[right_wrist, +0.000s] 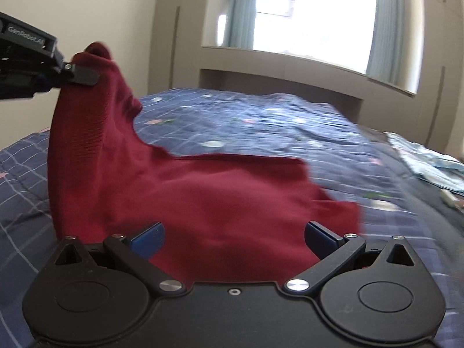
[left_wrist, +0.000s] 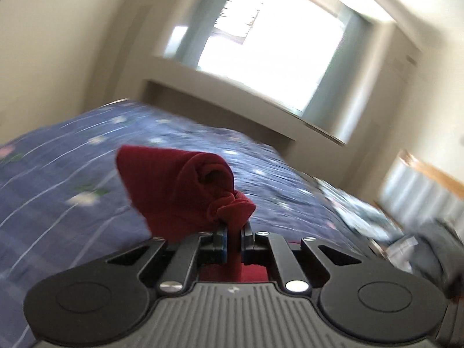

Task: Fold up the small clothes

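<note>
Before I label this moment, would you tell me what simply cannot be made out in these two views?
- What kind of garment the red garment is: bunched in the left gripper, its near part hidden behind the right gripper.
- Pale cloth on the bed: cut by the right-wrist view's edge.
- Dark blurred shape, left-wrist view: smeared by motion.
- Outside the window: overexposed.

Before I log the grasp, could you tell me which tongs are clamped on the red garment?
The left tongs, shut on the red garment; the right tongs are open.
</note>
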Tool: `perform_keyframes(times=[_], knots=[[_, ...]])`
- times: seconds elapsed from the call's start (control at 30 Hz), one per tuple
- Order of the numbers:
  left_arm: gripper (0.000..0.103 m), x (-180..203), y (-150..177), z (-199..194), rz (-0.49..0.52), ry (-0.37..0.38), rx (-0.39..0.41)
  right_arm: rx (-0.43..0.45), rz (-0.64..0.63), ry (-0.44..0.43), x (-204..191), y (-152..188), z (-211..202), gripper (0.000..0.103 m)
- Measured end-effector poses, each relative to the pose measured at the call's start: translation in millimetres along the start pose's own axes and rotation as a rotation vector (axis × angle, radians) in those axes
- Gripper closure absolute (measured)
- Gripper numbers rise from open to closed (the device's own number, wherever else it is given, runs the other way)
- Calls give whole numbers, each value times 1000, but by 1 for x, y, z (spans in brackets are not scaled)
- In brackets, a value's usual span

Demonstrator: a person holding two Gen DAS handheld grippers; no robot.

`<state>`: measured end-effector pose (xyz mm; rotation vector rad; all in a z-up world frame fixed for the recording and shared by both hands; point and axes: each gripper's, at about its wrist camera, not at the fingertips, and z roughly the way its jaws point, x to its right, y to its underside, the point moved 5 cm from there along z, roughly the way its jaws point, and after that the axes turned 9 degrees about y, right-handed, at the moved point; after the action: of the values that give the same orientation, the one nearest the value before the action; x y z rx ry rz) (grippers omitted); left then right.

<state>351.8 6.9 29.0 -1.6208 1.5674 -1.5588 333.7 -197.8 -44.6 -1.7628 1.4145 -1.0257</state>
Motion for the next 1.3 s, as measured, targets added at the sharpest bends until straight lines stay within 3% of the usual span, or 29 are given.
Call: perform_keyframes(times=[0.13, 0.3, 0.47, 0.63, 0.73, 0.83, 0.93, 1.0, 1.13, 1.3], knots=[[96, 67, 4, 36, 194, 141, -110, -16, 48, 32, 59, 13, -22, 1], [96, 134, 48, 73, 360, 287, -270, -42, 104, 99, 113, 37, -47, 0], [96, 170, 113, 83, 462, 308, -412, -83, 152, 103, 138, 61, -51, 1], [96, 160, 130, 82, 451, 277, -424, -67, 225, -33, 137, 46, -32, 1], [96, 159, 130, 82, 471, 262, -415, -69, 270, -191, 131, 21, -5, 4], [96, 156, 128, 84, 460, 255, -420, -114, 327, -285, 129, 1, 32, 17], [96, 155, 127, 85, 451, 251, -420, -167, 395, -322, 130, -9, 67, 34], [96, 156, 127, 87, 448, 248, -420, -195, 405, -324, 127, -13, 81, 52], [96, 155, 127, 89, 447, 244, -422, -230, 375, -299, 119, -13, 94, 66], [96, 155, 128, 87, 464, 248, -418, -221, 336, -277, 113, -12, 92, 96]])
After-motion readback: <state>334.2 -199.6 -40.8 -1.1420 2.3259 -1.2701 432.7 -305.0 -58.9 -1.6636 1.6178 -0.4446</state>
